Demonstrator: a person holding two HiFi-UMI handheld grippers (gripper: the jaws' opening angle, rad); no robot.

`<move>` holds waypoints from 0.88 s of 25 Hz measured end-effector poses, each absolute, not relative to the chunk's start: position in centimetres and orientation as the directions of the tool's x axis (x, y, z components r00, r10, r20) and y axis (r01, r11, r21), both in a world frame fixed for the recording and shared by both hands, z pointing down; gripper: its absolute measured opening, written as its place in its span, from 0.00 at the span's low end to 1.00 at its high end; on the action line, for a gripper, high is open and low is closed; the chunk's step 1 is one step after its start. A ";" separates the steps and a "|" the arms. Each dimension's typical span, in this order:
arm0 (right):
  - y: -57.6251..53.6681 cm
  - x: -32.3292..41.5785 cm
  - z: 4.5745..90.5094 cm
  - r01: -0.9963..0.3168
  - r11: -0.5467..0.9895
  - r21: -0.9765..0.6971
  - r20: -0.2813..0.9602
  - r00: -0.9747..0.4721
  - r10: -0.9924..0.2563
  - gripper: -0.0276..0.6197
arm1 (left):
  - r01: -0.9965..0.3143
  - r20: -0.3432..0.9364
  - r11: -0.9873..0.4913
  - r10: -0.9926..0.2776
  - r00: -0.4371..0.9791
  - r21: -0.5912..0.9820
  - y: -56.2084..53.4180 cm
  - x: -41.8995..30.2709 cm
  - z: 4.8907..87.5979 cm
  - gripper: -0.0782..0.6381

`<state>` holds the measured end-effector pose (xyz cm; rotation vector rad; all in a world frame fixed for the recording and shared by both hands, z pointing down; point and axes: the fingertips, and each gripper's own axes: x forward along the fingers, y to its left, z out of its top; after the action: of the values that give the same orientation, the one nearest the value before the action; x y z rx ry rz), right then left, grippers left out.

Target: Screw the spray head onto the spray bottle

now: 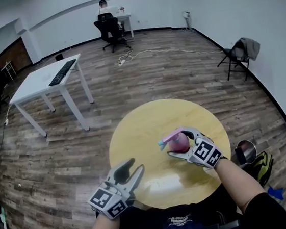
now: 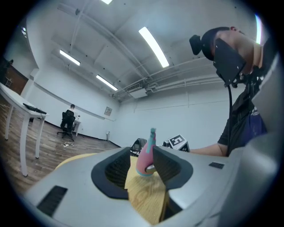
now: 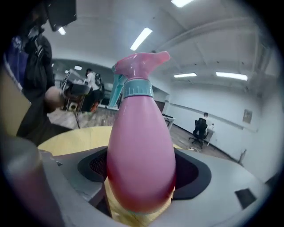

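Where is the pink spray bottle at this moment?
In the head view the spray bottle stands upright on the round yellow table, right of its centre, gripped between the jaws of the right gripper.

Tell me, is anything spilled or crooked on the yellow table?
Nothing stands out. The pink spray bottle stands upright on the yellow table, its spray head already on, between the jaws of the right gripper. No spill shows.
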<state>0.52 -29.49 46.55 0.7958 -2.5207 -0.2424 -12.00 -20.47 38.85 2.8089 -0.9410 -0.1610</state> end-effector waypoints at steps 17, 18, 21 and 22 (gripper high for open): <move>-20.5 1.9 46.0 -0.068 0.769 0.635 0.666 -0.455 -0.591 0.67 | -0.198 0.416 -0.890 -0.376 0.828 -0.410 -16.2 1.7 39.9 0.38; -20.0 2.0 46.4 -0.062 0.798 0.600 0.688 -0.469 -0.554 0.67 | -0.166 0.425 -0.879 -0.371 0.825 -0.446 -15.7 1.8 40.1 0.37; -18.7 2.1 46.7 -0.041 0.851 0.523 0.726 -0.502 -0.470 0.67 | -0.122 0.451 -0.876 -0.354 0.819 -0.466 -14.8 2.0 40.2 0.37; -18.5 2.0 46.5 -0.034 0.858 0.513 0.730 -0.509 -0.457 0.67 | -0.119 0.452 -0.877 -0.352 0.820 -0.466 -14.7 2.0 39.9 0.37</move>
<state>1.98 -18.46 46.51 0.3579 -2.0539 -0.5462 1.96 -14.68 39.93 3.3993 -0.4634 0.9959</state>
